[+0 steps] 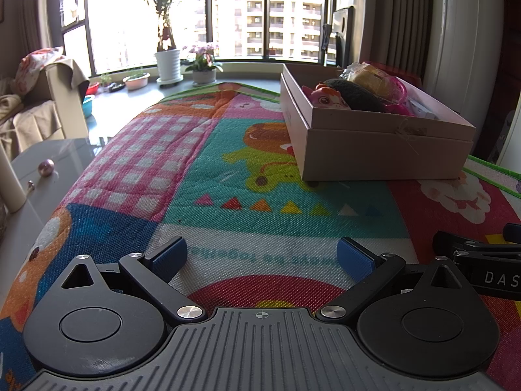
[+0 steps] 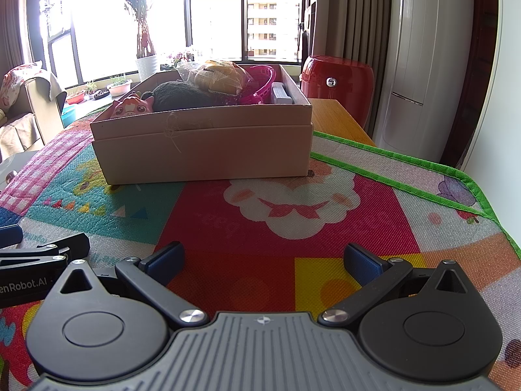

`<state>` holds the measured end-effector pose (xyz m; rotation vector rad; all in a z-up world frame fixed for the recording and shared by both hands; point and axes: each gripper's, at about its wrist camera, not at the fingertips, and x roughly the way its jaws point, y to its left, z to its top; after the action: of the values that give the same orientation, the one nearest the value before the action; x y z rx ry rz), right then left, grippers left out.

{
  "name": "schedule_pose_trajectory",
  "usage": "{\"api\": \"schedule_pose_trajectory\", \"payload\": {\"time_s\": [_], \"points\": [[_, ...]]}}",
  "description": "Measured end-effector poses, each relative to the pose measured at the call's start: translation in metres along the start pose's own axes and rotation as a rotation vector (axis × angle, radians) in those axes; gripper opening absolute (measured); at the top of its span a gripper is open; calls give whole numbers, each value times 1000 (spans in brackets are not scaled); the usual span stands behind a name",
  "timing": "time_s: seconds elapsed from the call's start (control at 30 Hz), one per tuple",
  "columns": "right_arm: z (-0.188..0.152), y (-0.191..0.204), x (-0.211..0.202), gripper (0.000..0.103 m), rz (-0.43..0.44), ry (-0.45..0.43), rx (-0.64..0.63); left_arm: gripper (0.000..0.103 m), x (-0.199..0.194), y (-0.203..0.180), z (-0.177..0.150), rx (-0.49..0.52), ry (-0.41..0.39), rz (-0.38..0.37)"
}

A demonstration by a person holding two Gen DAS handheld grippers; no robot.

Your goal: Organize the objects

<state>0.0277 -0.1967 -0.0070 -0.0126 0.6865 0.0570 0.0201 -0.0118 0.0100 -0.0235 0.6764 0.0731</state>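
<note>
Both tongs, left [image 1: 262,255] and right [image 2: 263,262], rest spread and empty on the mat-covered surface [image 2: 228,260]. Ahead of them sits a cardboard box [image 2: 202,150] already holding a pink toy [image 2: 132,107], a dark plush [image 2: 179,99] and a pink basket [image 2: 260,83]. Sorting looks finished or paused; any next move needs a loose item, and none shows.

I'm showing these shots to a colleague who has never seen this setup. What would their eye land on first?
Most likely the loud cartoon play mat covering the whole surface, and the open cardboard box sitting on it ahead of the grippers. The box holds a pink cartoon toy, a dark fuzzy item, a bagged bread roll and a magenta basket. Low in each view, the left gripper and right gripper are open and hold nothing.
</note>
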Motion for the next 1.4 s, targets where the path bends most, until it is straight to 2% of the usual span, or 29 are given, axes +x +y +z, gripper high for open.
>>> {"api": "schedule_pose_trajectory", "payload": {"time_s": [1.4], "points": [[0,0,0,103,0,0,0,101,1,0,0,1,1,1]]}}
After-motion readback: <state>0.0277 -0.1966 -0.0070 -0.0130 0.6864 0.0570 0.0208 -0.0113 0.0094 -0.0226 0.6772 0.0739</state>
